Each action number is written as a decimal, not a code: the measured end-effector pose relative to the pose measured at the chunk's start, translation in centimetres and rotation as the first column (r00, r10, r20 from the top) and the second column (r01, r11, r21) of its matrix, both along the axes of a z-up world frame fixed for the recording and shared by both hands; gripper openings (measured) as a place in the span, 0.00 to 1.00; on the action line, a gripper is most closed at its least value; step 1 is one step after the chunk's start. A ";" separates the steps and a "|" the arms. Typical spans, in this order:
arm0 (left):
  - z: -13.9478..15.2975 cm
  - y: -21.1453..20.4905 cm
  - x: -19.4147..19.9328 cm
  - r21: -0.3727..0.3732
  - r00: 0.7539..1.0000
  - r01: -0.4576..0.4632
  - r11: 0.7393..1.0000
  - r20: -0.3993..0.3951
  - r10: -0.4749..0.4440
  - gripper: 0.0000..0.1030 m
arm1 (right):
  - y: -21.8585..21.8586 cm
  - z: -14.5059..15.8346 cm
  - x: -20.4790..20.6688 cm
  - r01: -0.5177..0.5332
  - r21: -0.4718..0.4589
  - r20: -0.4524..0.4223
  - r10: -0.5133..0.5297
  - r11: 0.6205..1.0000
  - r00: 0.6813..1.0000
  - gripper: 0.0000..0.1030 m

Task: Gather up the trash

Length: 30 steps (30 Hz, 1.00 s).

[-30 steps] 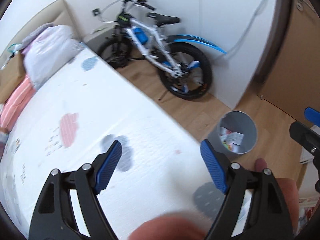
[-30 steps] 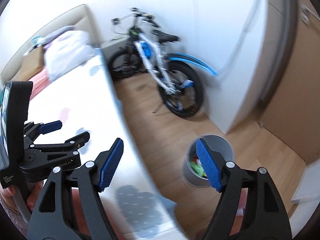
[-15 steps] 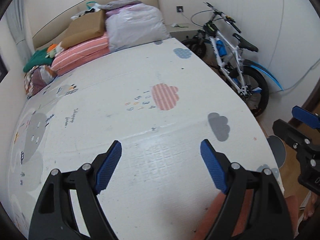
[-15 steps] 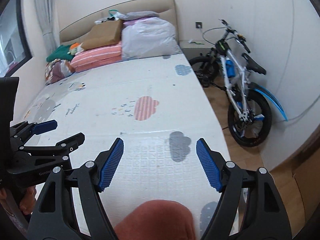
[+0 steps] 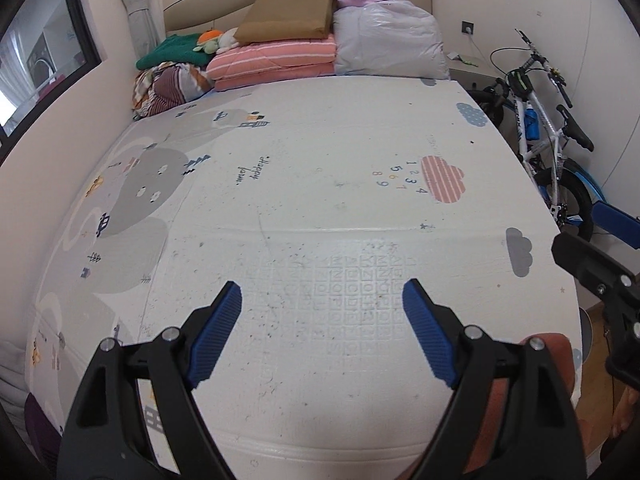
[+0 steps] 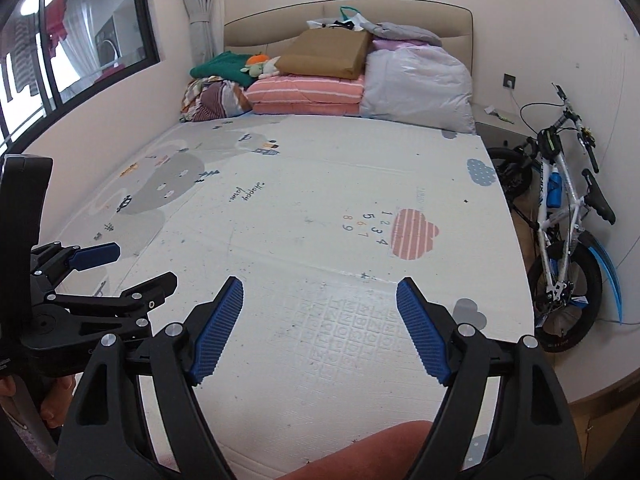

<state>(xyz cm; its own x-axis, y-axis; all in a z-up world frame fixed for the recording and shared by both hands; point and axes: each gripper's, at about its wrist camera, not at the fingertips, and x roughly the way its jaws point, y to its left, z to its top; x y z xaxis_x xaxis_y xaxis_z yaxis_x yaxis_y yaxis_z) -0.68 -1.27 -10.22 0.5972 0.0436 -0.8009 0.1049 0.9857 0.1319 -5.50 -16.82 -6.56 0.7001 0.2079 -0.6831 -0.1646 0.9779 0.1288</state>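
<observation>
Both views look down over a white play mat (image 5: 320, 184) printed with clouds and numbers, which covers the bed. Only small dark specks show on it, and I see no piece of trash. My left gripper (image 5: 322, 328) hangs open over the mat's near end, nothing between its blue pads (image 5: 216, 332). My right gripper (image 6: 320, 320) is beside it, its jaws opening and also empty. Each gripper shows in the other's view: the right gripper (image 5: 576, 228) at the right edge, the left gripper (image 6: 144, 266) at the left. A grey sliver of the bin (image 5: 586, 326) peeks past the mat's right edge.
Folded bedding and a brown bag (image 6: 324, 56) are piled against the headboard. A white and blue bicycle (image 6: 560, 220) leans on the right wall beside a nightstand (image 6: 500, 128). A window (image 6: 80, 40) is on the left. A person's leg (image 6: 380, 452) shows at the bottom.
Both cameras have swung left and levelled out, from the bin and bicycle on the wooden floor to the whole mat. The bin has slid almost out of sight at the right.
</observation>
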 end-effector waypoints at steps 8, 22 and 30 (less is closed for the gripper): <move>3.1 1.8 -1.2 0.043 0.998 -0.028 0.999 0.057 0.026 0.83 | 1.7 2.2 -1.0 -0.019 0.001 -0.004 0.020 1.000 1.000 0.79; 4.9 1.3 -1.5 0.047 0.995 0.021 0.999 0.095 -0.026 0.83 | 0.9 3.1 -1.5 0.048 -0.007 -0.028 -0.048 0.999 0.998 0.81; 4.8 1.4 -1.6 0.044 0.996 0.026 0.999 0.080 -0.029 0.83 | 0.5 2.9 -1.6 0.059 -0.011 -0.037 -0.059 0.998 0.998 0.81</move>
<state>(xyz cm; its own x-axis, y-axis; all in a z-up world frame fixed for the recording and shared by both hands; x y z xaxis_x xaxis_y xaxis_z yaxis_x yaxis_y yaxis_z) -2.24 0.09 -5.45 0.6610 0.0591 -0.7481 0.1194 0.9759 0.1826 -7.11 -16.32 -3.70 0.6852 0.1595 -0.7107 -0.1016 0.9871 0.1236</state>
